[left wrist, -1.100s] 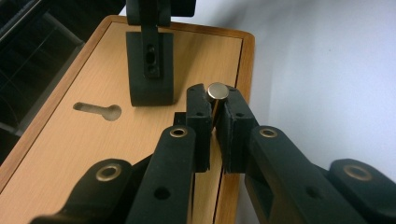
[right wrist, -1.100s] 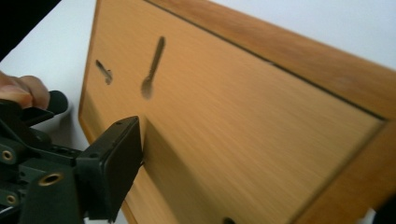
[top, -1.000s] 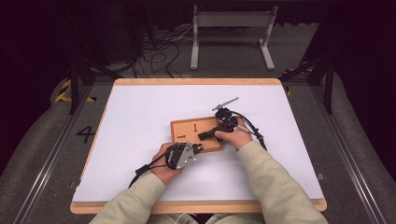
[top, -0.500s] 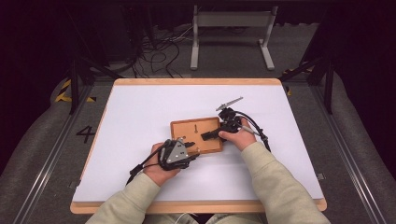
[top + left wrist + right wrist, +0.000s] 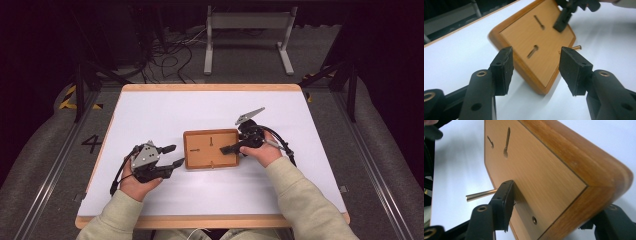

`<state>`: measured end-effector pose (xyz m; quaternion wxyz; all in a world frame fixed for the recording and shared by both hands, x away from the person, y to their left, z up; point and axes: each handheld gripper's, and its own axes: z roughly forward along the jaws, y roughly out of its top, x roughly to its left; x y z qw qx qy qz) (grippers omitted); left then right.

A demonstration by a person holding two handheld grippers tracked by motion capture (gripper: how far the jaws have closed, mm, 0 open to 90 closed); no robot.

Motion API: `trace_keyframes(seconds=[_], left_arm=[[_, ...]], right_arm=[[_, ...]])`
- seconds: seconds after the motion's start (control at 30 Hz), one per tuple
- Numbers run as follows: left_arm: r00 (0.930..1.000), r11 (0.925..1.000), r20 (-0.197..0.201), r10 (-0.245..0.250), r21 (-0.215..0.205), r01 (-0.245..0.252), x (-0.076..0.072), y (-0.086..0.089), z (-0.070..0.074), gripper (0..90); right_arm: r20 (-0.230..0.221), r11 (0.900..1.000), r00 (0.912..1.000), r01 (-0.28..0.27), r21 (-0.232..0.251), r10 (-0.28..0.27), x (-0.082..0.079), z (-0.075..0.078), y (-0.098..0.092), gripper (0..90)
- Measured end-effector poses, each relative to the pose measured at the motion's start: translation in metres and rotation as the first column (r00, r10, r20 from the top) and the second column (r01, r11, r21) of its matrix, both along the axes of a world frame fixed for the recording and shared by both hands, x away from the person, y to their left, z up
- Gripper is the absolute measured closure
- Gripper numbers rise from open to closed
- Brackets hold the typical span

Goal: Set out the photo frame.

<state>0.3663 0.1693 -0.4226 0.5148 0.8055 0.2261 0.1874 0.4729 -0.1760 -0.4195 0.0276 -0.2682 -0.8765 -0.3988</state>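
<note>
High view puts the left gripper (image 5: 171, 155) on the white table (image 5: 150, 115), just left of the wooden board (image 5: 200, 149) and clear of it; its jaws have just been opening and stand apart with nothing between them. Left gripper view shows the same gripper (image 5: 535, 67) with both black pads (image 5: 504, 67) spread wide, the board (image 5: 536, 37) lying beyond them on the table (image 5: 454, 57), untouched. The right gripper (image 5: 231, 148) reaches in from the board's right side, and its jaws have just been closing about the board's near right corner. Right gripper view shows this gripper (image 5: 549, 212) with one pad (image 5: 505, 202) against the board's (image 5: 544, 170) flat face while the other jaw sits under the raised rim at the corner (whether that second pad truly presses cannot be made out). A thin brass pin (image 5: 480, 194) sticks out from the board beside the upper pad. The board's face carries keyhole slots (image 5: 506, 145), and it rests near the table's middle, a little right of centre. A person's hand (image 5: 262, 155) holds the right gripper, cream sleeves (image 5: 300, 200) coming in from below.
</note>
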Motion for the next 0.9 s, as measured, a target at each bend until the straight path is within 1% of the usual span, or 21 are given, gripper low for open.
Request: trace_keyframes(seconds=[0.1,0.2,0.3,0.33,0.43,0.5,0.53,0.6,0.63,0.67,0.77,0.87,0.9], left_arm=[[0.9997,0.9997,-0.018,0.017,-0.014,-0.017,0.001,0.007,0.0,43.4],[0.9988,0.9984,-0.029,0.04,-0.038,-0.041,0.003,0.013,-0.003,42.3],[0.9967,0.9964,-0.059,0.055,-0.061,-0.059,0.006,0.019,-0.005,42.0],[0.9967,0.9964,-0.059,0.055,-0.061,-0.059,0.006,0.019,-0.005,42.0],[0.9945,0.9946,-0.079,0.068,-0.072,-0.074,0.008,0.023,-0.008,41.9],[0.9937,0.9948,-0.086,0.072,-0.065,-0.078,0.009,0.024,-0.01,42.0],[0.9938,0.9948,-0.082,0.074,-0.063,-0.08,0.01,0.024,-0.011,42.0],[0.9929,0.9948,-0.091,0.077,-0.059,-0.083,0.011,0.025,-0.012,42.1],[0.9921,0.9944,-0.097,0.08,-0.06,-0.086,0.012,0.026,-0.013,42.1],[0.9914,0.9943,-0.1,0.084,-0.057,-0.09,0.013,0.027,-0.014,42.2],[0.9876,0.9925,-0.119,0.102,-0.054,-0.109,0.015,0.03,-0.016,42.2],[0.9851,0.9914,-0.13,0.113,-0.051,-0.12,0.017,0.032,-0.018,42.2],[0.9842,0.9913,-0.135,0.114,-0.05,-0.122,0.017,0.032,-0.018,42.2]], right_arm=[[0.037,1.0,0.9992,-0.016,-0.009,0.016,-0.006,0.002,-0.001,44.0],[0.074,0.999,0.9967,-0.032,-0.04,0.035,-0.012,0.005,0.0,44.6],[0.115,0.996,0.9915,-0.054,-0.071,0.062,-0.017,0.008,0.0,45.9],[0.115,0.996,0.9915,-0.054,-0.071,0.062,-0.017,0.008,0.0,45.9],[0.16,0.993,0.9835,-0.071,-0.091,0.085,-0.026,0.01,0.0,47.8],[0.187,0.991,0.9767,-0.088,-0.102,0.106,-0.029,0.011,-0.001,48.9],[0.199,0.99,0.9731,-0.095,-0.108,0.116,-0.031,0.011,-0.001,49.3],[0.226,0.985,0.9643,-0.11,-0.134,0.138,-0.035,0.013,0.0,50.5],[0.233,0.983,0.9617,-0.114,-0.143,0.145,-0.038,0.014,0.0,51.1],[0.248,0.979,0.9552,-0.124,-0.161,0.162,-0.041,0.015,0.001,51.9],[0.272,0.971,0.9434,-0.141,-0.191,0.19,-0.047,0.017,0.002,54.2],[0.294,0.961,0.9289,-0.163,-0.222,0.226,-0.057,0.018,0.002,57.6],[0.295,0.96,0.9268,-0.169,-0.224,0.232,-0.059,0.018,0.003,58.8]])
